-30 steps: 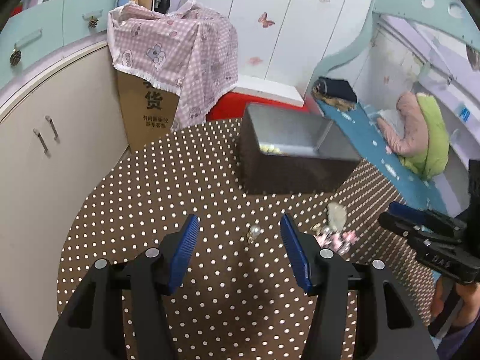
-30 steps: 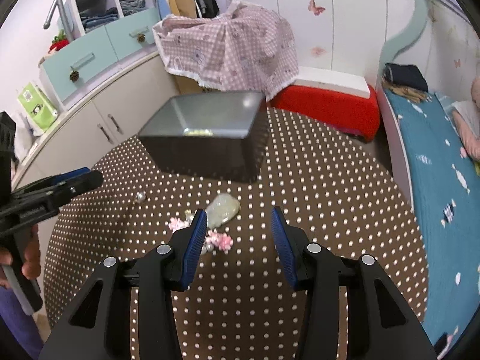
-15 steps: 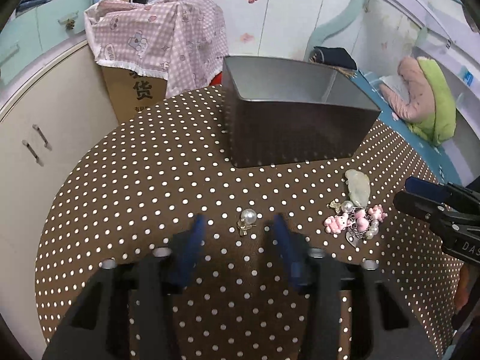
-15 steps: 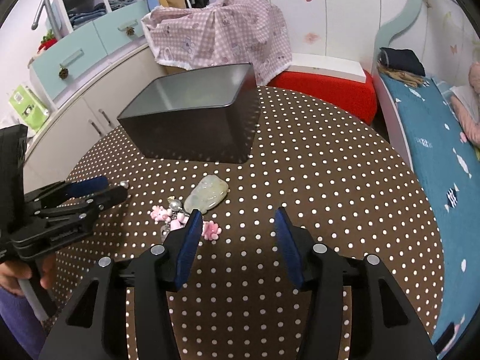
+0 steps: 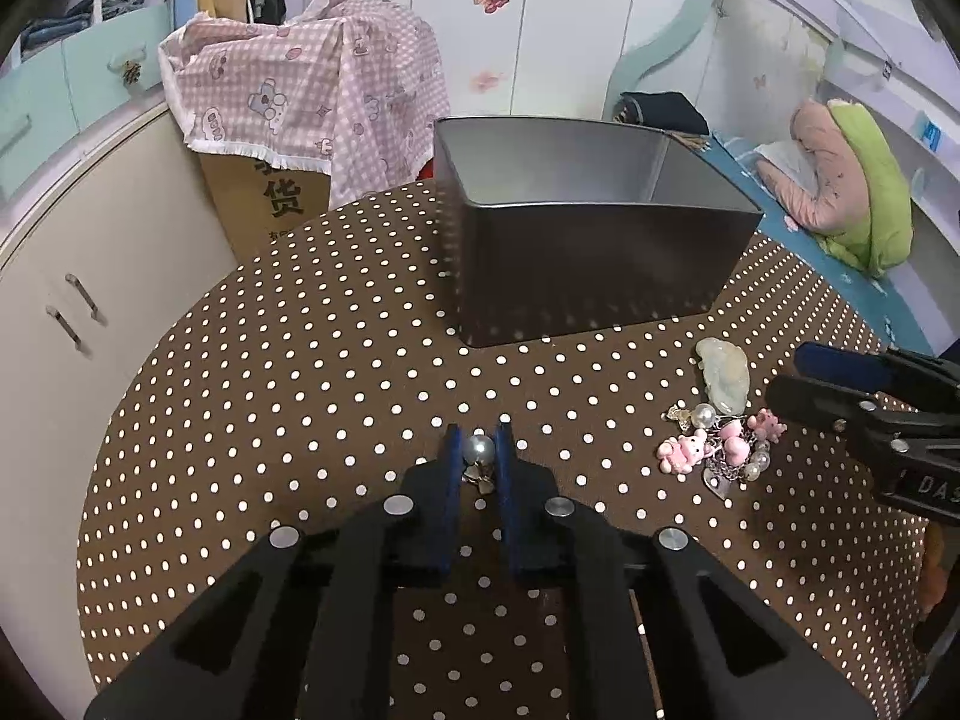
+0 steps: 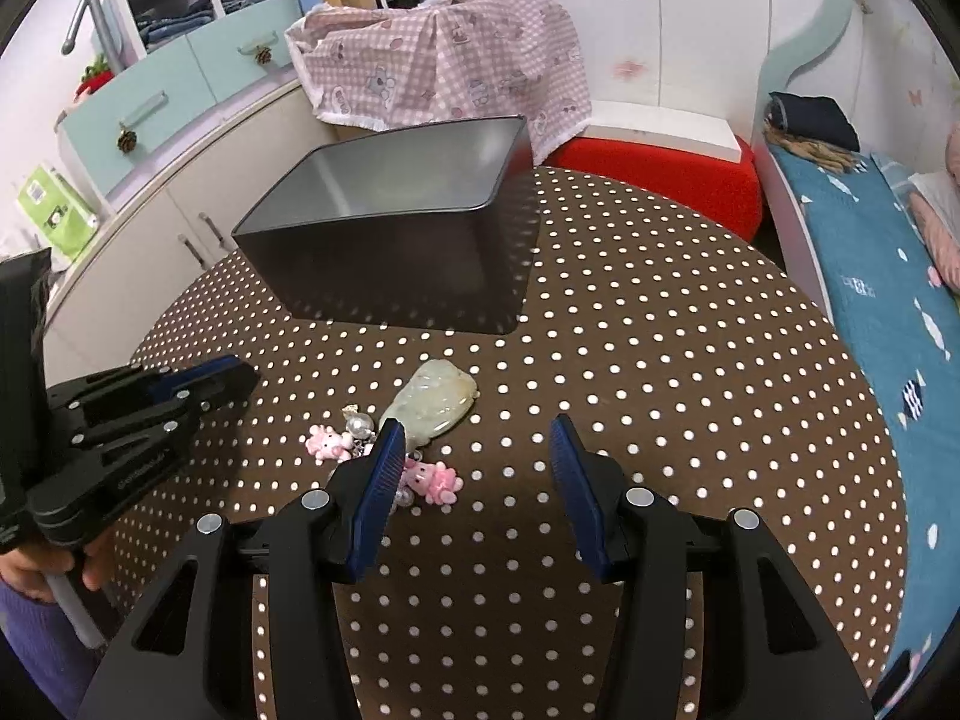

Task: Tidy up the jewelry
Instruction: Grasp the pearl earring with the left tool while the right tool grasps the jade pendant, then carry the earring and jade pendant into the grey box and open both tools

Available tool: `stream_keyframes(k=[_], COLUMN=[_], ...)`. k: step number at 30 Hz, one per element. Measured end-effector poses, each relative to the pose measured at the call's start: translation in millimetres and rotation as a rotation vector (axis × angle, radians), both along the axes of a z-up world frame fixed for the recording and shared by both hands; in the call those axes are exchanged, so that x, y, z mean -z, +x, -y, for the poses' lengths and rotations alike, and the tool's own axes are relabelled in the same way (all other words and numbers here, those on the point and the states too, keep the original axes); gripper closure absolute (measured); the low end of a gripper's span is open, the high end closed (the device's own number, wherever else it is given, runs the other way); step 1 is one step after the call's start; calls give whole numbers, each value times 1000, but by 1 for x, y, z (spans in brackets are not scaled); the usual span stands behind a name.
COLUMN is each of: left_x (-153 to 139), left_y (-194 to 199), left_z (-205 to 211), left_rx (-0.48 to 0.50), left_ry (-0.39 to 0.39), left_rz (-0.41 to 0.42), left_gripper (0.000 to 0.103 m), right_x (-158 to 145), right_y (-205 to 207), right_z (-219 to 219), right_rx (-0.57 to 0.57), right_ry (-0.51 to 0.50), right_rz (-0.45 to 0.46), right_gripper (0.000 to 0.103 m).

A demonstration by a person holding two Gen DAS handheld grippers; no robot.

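My left gripper (image 5: 478, 443) is shut on a pearl earring (image 5: 478, 450) low over the brown polka-dot table (image 5: 336, 372); it also shows in the right wrist view (image 6: 240, 378). A dark metal box (image 5: 588, 264) stands open behind it, also in the right wrist view (image 6: 396, 264). A pale jade pendant (image 5: 727, 376) and a pink charm bracelet (image 5: 714, 450) lie to the right. My right gripper (image 6: 477, 441) is open and empty, its left finger beside the pendant (image 6: 432, 399) and bracelet (image 6: 420, 474); it shows in the left wrist view (image 5: 798, 375).
A cardboard box under a pink checked cloth (image 5: 312, 96) stands behind the table. White cupboards (image 5: 84, 276) are at the left. A red stool (image 6: 660, 174) and a bed with a blue sheet (image 6: 888, 276) are at the right.
My left gripper moved forward and down and shut on the pearl earring. My right gripper moved closer to the pendant and bracelet and stayed open.
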State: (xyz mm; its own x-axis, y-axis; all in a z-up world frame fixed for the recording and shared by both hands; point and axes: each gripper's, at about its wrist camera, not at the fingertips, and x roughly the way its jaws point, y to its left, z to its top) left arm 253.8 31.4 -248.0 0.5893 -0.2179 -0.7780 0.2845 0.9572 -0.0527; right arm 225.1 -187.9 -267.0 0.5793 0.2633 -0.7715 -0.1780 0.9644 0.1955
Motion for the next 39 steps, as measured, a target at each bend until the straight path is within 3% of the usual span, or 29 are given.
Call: stream_keyframes(k=[10,14,18,21,23,26,34,39], left_x=[-9,-11,-9,-8,-9,-10,-19,-36], left_y=[-8,-7,-5,-4,-3,-3,-4,-5], left_z=[-15,-17,-21,-21,-21,-21,-14,-11], left_rx=[-18,-15,-21,-18,-16,-10,19,44], left_ry=[-77,-94,-102,-106,-108,-115,-130,-162], left_rz=[23,21,13,7,6,4,10,27], left_gripper=[94,94,94,94,94,94,94,94], right_x=[6,8,9,11,11,10,7,-11], right_y=[22,29,34,33,31,27,15,3], right_z=[-14,-24,-36,-44,-43,-39,-19,-8], right_rx=[47,54,64,60,53,28,7,-4], right_ry=[-1,-14,-83,-163,-163,-160,-118,-77], right_rz=[-41,-45,-30,-6,3,-2,-5,30], right_gripper=[53,48,48,52,55,73,74,74])
